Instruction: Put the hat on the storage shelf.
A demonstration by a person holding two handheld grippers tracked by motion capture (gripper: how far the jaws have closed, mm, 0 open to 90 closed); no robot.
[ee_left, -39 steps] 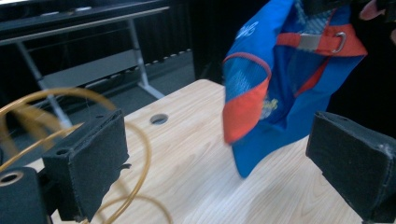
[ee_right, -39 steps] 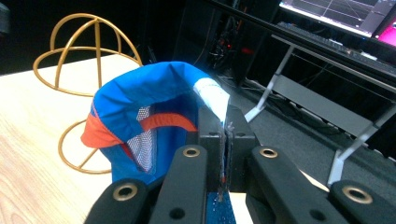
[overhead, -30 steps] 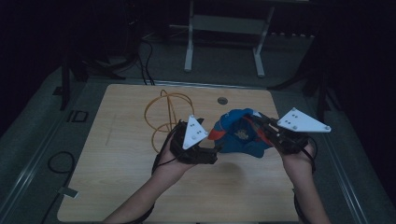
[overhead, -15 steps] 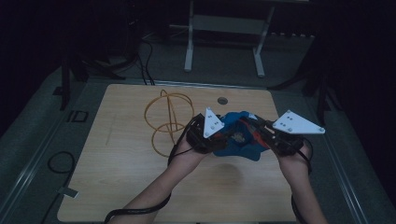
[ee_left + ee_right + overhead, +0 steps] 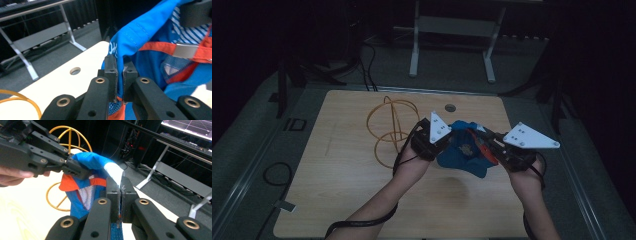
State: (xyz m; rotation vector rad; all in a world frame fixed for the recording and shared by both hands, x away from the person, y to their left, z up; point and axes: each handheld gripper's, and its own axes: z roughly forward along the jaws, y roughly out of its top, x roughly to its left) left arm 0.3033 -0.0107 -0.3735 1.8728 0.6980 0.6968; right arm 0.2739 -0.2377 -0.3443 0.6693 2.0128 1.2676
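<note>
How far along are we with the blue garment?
Done: both grippers grip it, the left gripper having just closed its jaws on one edge, the right gripper shut on another. In hand: the garment hangs between them above the table. Left: spreading it out, probably.

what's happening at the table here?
A person holds a gripper in each hand and has a blue garment lifted between them above the table. The left gripper has just closed its jaws on the hem; the right gripper is clamped on another edge. A yellow wire frame stands behind.
</note>
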